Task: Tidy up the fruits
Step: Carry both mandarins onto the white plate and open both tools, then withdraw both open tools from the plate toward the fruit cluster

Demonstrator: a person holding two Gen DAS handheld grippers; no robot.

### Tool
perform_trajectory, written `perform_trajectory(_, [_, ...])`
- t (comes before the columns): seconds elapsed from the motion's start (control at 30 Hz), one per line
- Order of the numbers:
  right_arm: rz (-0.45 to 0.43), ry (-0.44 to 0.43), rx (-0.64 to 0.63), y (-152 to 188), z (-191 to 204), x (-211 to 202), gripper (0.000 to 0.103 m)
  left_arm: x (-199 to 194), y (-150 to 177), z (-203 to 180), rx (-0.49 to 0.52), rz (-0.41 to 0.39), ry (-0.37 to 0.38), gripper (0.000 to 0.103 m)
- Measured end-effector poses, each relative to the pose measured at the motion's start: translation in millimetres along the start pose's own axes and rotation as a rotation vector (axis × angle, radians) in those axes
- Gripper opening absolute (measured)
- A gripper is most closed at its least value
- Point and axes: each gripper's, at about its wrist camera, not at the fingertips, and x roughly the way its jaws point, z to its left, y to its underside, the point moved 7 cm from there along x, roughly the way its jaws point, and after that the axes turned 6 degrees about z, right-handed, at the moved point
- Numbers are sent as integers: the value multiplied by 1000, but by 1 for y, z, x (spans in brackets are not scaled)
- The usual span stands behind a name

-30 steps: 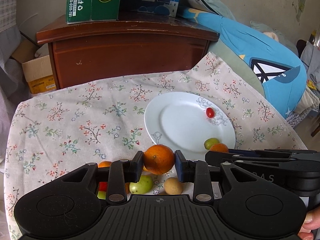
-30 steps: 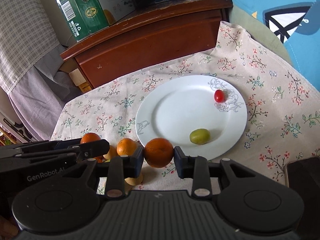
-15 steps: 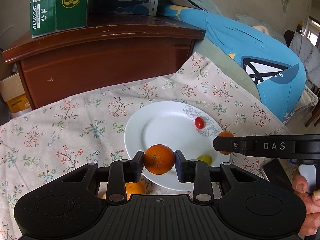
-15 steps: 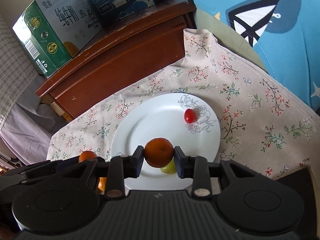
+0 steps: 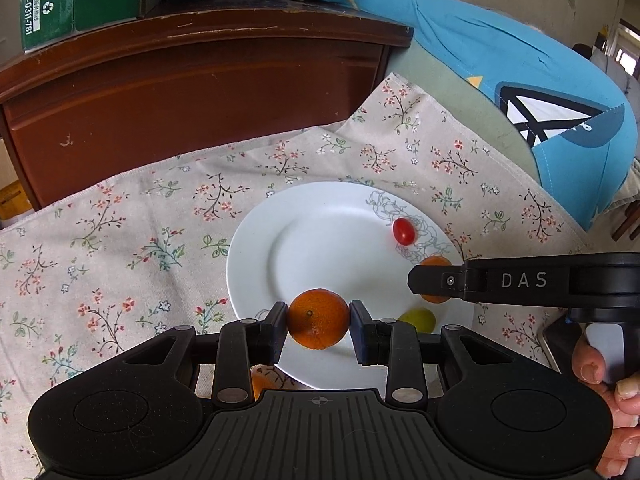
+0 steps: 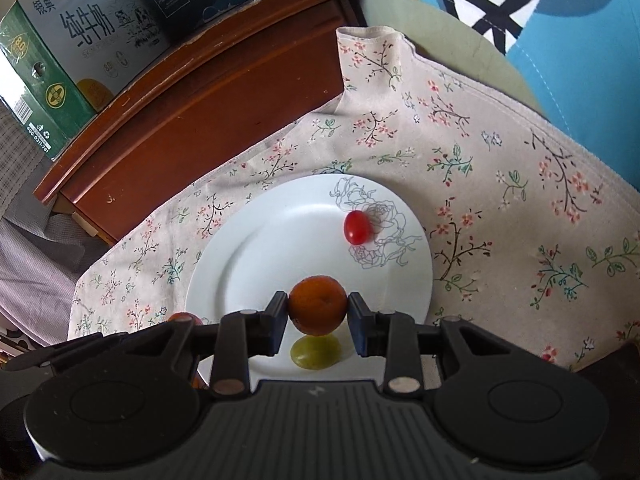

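While clamped, orange's (image 5: 318, 319) stem-end camera-facing

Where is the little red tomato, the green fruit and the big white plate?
Small red cherry tomato (image 6: 357, 227), right wrist view, middle of its skin.
Round yellow-green fruit (image 6: 316, 353), right wrist view, middle of its top, under the held orange.
White round ceramic plate (image 6: 256, 248), right wrist view, bare patch left of centre.

Two wrist fisheyes, tilted steeply down, close.
Shared: round white floral-print plate (image 5: 256, 256) (image 6: 224, 264), dark wooden cabinet (image 5: 200, 92) (image 6: 208, 92).
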Motion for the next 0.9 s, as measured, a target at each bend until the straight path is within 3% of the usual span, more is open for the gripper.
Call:
perform_trajectory(0.4, [-16, 14, 38, -5, -9, 8, 36, 2, -8, -2, -1, -14, -3, 33])
perform_trajectory(0.53, [-28, -2, 37, -7, -6, 4, 37, -10, -15, -2, 5, -47, -47, 56])
perform_trajectory(0.9, [-50, 24, -74, -3, 12, -5, 38, -32, -10, 13, -8, -28, -173, 66])
